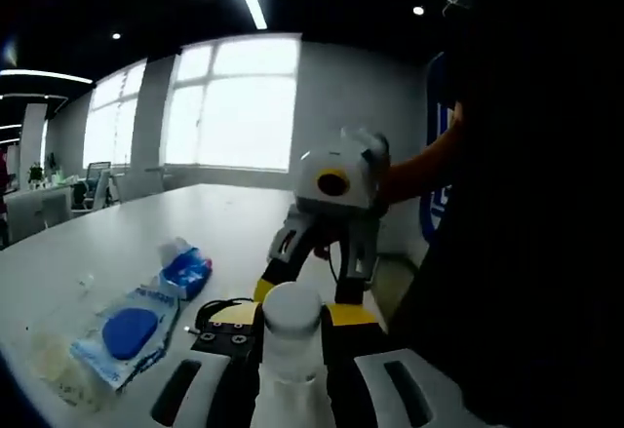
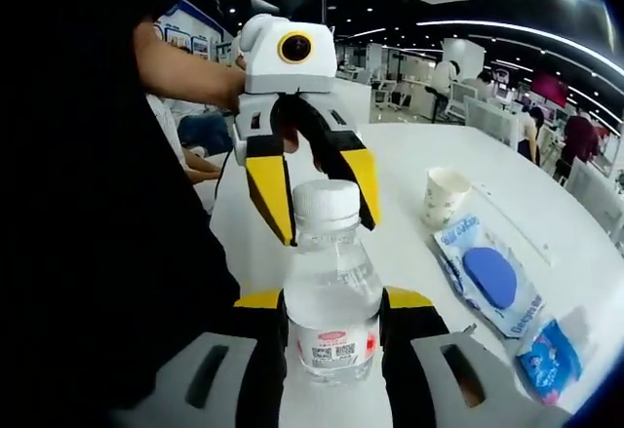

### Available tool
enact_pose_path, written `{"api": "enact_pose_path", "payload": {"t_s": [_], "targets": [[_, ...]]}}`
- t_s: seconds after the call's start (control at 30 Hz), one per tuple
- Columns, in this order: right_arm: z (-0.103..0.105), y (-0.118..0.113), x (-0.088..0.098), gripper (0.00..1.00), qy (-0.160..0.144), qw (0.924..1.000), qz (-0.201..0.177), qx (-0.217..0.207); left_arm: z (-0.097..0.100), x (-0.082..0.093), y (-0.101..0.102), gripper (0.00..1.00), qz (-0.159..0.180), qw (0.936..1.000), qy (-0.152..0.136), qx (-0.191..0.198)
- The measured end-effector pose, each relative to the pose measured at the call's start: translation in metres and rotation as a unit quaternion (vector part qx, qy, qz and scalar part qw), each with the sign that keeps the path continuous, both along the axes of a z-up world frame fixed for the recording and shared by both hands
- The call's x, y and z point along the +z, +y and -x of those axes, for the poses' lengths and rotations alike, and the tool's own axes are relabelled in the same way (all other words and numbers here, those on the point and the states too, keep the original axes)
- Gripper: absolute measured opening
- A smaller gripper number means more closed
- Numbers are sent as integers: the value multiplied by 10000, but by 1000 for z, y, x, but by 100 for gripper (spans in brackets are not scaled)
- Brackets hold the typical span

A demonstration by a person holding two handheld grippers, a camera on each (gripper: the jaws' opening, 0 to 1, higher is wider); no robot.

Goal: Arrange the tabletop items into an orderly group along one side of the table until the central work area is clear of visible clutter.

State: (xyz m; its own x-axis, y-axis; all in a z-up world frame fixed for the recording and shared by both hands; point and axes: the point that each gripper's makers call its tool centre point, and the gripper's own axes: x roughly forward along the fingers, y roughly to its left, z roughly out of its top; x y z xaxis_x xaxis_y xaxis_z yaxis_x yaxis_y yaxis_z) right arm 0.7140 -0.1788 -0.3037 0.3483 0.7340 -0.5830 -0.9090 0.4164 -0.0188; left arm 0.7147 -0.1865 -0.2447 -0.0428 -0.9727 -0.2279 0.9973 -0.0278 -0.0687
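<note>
Water is being carried in a clear bottle [image 2: 332, 301] with a white cap, and the bottle is being clamped at its body between the yellow-tipped jaws of the right gripper [image 2: 333, 303], which are being pressed against both of its sides. A red-and-white label with a barcode is being shown low on the bottle in the right gripper view; its writing is too small to be read. In the left gripper view the bottle [image 1: 292, 323] is being seen from its cap end, and no label is being shown there.

Just above the bottle's shoulder, the cap is being straddled by the spread jaws of the left gripper [image 2: 327, 231]; nothing is being squeezed by them, and whether the cap is being touched cannot be told. In the left gripper view its own jaws [image 1: 297, 319] are being held either side of the neck, with the right gripper [image 1: 312, 272] just behind the bottle.

Beside the bottle on the white table [image 2: 546, 204], a flat blue-and-white packet [image 2: 490, 277] with a blue oval is being seen, its print unreadable, and a smaller blue packet [image 2: 551, 360] just beside it. Beyond the packets, a paper cup [image 2: 447, 196] is being shown upright in the right gripper view.
</note>
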Motion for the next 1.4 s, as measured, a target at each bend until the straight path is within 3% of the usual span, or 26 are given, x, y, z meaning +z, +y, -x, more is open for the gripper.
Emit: {"api": "enact_pose_path", "payload": {"t_s": [0.1, 0.3, 0.53, 0.7, 1.03, 1.4], "targets": [[-7, 5, 4, 31, -21, 9999, -153, -66, -6, 7, 2, 22, -56, 9998, -163, 57], [-11, 16, 5, 31, -52, 9995, -296, -70, -10, 16, 3, 22, 56, 9999, -119, 104], [-10, 20, -1, 32, 13, 9994, -326, -61, -9, 9, 5, 22, -84, 9998, -113, -103], [-5, 17, -7, 32, 71, 9995, -297, -46, -4, 1, 5, 22, -194, 9993, -122, -288], [0, 6, -8, 33, 149, 9995, -269, -114, 2, 1, -13, 22, -54, 9987, -8, -504], [3, -2, -10, 34, 301, 9983, -393, -309, 8, 0, -23, 22, -143, 9976, 13, -673]]}}
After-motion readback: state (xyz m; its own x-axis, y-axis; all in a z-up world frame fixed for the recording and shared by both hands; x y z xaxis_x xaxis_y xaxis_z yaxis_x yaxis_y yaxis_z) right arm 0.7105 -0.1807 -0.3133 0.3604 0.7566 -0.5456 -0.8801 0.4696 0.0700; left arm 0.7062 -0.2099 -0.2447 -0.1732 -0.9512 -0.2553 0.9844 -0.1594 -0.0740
